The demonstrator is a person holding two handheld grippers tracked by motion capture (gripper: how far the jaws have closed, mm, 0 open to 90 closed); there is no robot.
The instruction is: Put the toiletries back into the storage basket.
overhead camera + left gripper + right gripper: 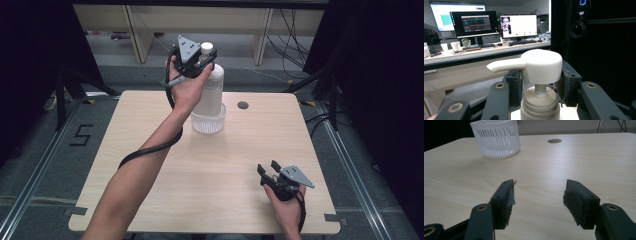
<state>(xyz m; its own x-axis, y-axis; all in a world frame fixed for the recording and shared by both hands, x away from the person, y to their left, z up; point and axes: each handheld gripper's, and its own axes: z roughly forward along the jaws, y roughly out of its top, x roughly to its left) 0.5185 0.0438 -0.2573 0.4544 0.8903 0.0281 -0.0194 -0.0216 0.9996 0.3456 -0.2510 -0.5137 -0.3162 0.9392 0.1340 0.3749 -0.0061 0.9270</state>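
Note:
A white pump bottle stands upright with its base inside a white slotted basket at the back middle of the table; whether it rests on the basket's floor I cannot tell. My left gripper comes in from the left at the bottle's top. In the left gripper view its jaws stand on either side of the pump head, with the pads against it. My right gripper lies low near the table's front right, open, with nothing between its fingers. The right gripper view also has the basket, at far left.
The light wooden table has a round cable hole right of the basket. Dark curtains flank both sides. Behind the table are wooden desk legs and loose cables on the floor. The left gripper view looks out at a desk with monitors.

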